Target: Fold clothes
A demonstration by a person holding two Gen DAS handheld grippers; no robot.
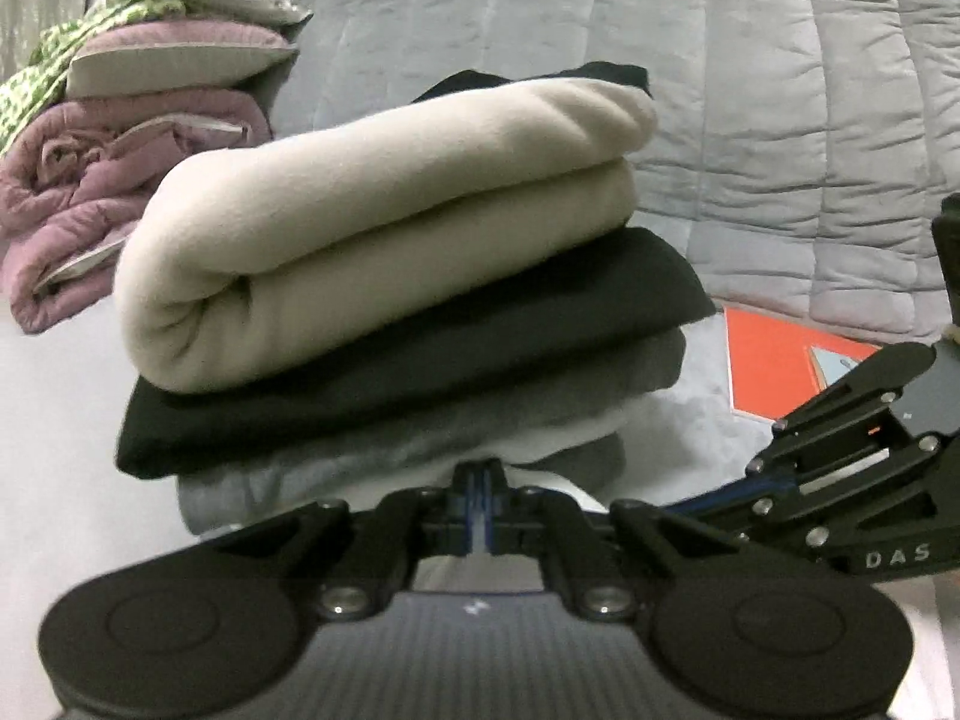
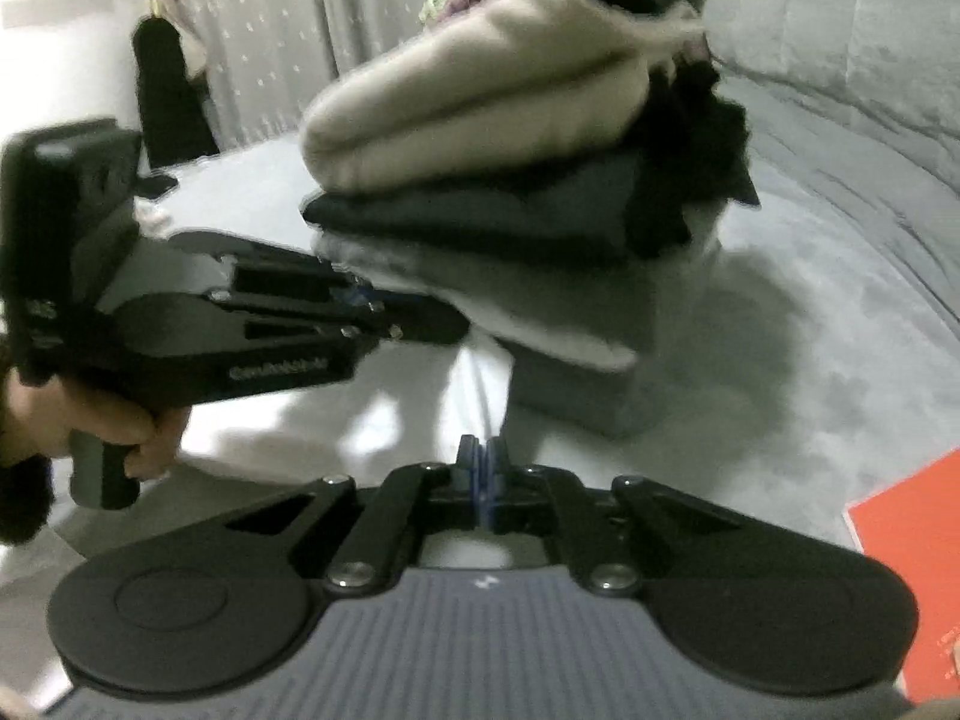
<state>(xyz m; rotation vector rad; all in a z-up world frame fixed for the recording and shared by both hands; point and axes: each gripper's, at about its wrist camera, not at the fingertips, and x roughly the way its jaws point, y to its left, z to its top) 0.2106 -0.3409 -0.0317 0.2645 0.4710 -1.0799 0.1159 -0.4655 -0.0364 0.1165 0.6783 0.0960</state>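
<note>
Resting on the bed, stack of folded clothes: cream piece atop black and grey layers. Left hand-held gripper at 6 o'clock, jaws closed at its base; right hand-held gripper likewise closed, empty.

Both tools are showing matte black linkage arms with silver screws, blue-edged fingers, round black discs and a grey ribbed body; white lettering is marking the right gripper.
</note>
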